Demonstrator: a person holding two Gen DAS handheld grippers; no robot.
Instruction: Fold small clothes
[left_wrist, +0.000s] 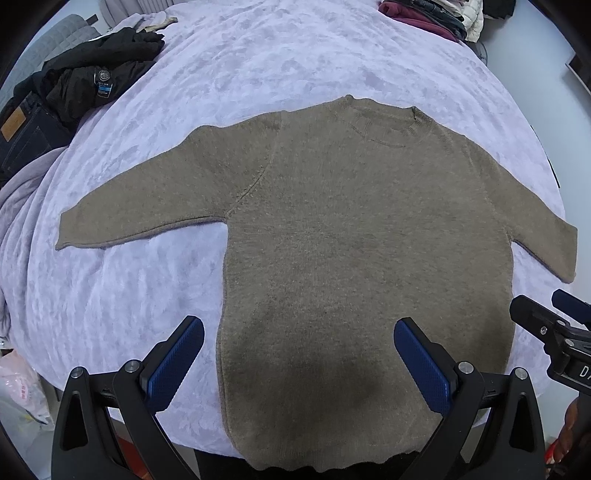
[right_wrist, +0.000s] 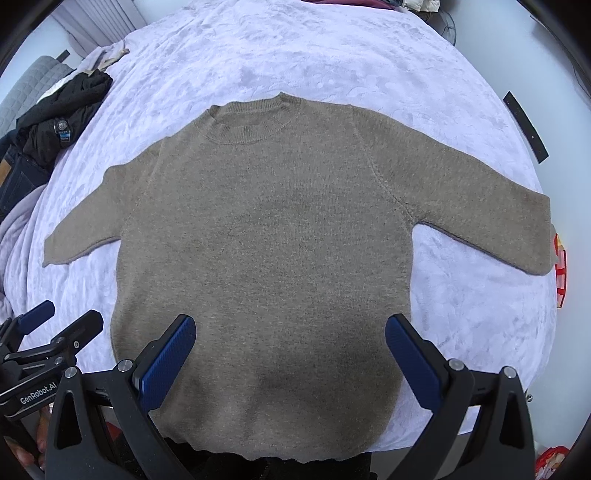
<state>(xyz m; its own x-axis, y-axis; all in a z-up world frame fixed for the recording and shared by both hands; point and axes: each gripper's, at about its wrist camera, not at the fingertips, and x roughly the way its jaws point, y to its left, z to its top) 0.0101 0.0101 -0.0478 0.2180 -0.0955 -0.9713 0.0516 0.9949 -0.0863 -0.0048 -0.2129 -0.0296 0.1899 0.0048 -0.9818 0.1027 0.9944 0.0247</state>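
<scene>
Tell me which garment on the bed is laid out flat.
The brown sweater, sleeves spread; the black jacket and jeans lie heaped at the edge.

Black tool (left_wrist: 298, 360) frames, ribbed blue pads (left_wrist: 173, 363)

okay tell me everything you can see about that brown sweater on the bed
The sweater is a taupe-brown knit with a fuzzy, woolly look, a ribbed crew neck and raglan-style shoulder seams. It lies flat and unfolded on the lavender bedspread, neck away from the cameras, both sleeves spread out to the sides, its hem hanging slightly over the near edge of the bed. The left gripper and right gripper are open near its lower part; neither grips it.
</scene>
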